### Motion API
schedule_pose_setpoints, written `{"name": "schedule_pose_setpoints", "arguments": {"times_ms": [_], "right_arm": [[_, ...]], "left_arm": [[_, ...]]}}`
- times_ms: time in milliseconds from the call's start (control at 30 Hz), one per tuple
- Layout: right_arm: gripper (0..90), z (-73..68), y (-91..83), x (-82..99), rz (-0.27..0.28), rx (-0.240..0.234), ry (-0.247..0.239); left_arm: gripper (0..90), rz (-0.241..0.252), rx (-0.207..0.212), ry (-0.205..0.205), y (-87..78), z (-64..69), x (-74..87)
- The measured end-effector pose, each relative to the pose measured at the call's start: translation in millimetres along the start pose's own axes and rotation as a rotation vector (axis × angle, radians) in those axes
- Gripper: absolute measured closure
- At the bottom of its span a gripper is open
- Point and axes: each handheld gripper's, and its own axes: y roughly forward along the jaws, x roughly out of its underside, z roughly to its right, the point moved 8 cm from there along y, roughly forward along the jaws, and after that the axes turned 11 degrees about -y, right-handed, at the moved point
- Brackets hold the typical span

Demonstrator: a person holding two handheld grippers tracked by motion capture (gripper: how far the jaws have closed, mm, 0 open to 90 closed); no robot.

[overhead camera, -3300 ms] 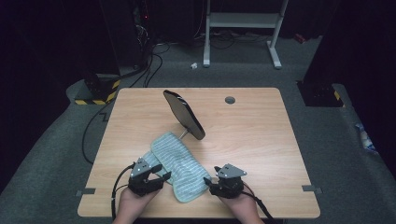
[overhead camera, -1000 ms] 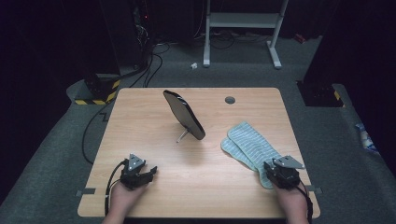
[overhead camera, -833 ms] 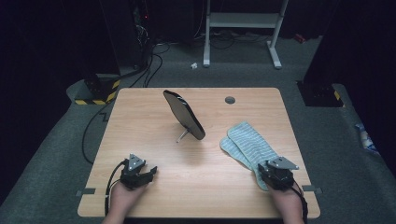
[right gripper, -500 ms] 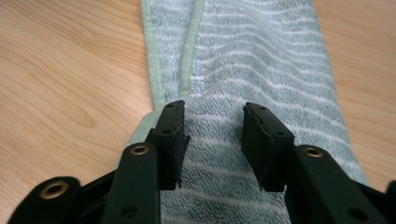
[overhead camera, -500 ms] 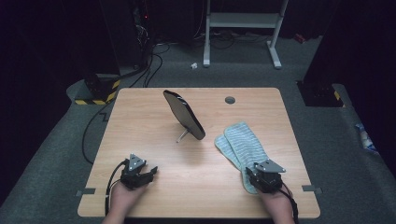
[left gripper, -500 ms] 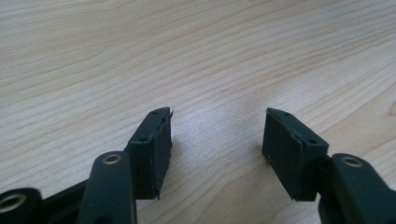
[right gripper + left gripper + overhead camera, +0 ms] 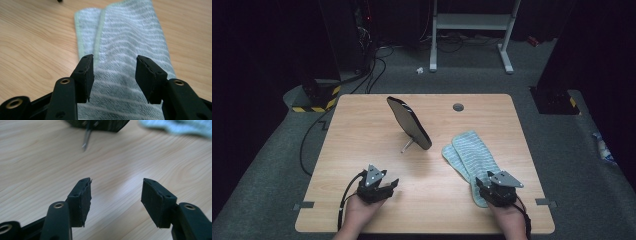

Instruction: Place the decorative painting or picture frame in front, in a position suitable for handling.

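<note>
Cloth, folded and striped pale blue-green, is the largest thing in hand: it lies on the right half of the table, its long axis slanting from near the middle of the surface down toward the front right corner, its near end at the front edge region under the right gripper. That gripper sits right over the cloth's near end, so the fabric runs straight ahead of it, away from the person; in the right gripper view the cloth stretches forward between and beyond the two black jaws, which have just been opening and now stand apart with fabric lying below the gap rather than pinched, as far as I can judge. The right hand is plainly the nearer one. A dark oval mirror on a thin prop stands tilted near the table's centre, just left of the cloth's far end. The left gripper hovers near the front edge on the left half, well apart from the cloth, jaws wide with only bare wood between them; its own view shows the mirror's prop ahead. Beyond the light wooden surface lie grey carpet, trailing cables, and a white frame stand in a dark room.
</note>
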Motion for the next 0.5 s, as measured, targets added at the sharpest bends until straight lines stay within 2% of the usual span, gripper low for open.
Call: {"name": "schedule_pose_setpoints", "arguments": {"times_ms": [167, 267, 367, 433, 500], "right_arm": [[47.0, -22.5, 0.6, -17.7, 0.075, -0.084, 0.015], [47.0, -39.2, 8.5, -35.9, 0.115, -0.122, -0.002], [49.0, -53.1, 21.1, -60.1, 0.150, -0.144, -0.030], [49.5, -57.4, 33.9, -76.9, 0.157, -0.134, -0.059], [50.6, -59.6, 47.2, -93.1, 0.165, -0.144, -0.056]], "left_arm": [[40.9, 0.027, -0.002, 0.032, 11.4, 19.7, -19.6], [40.9, 0.022, -0.010, 0.040, 15.8, 20.0, -19.8], [40.5, -0.017, -0.056, 0.085, 15.6, 7.9, -11.5], [40.7, -0.030, -0.078, 0.080, 12.4, -6.0, -4.7], [40.6, -0.034, -0.107, 0.067, 7.5, -23.5, 3.1]]}}
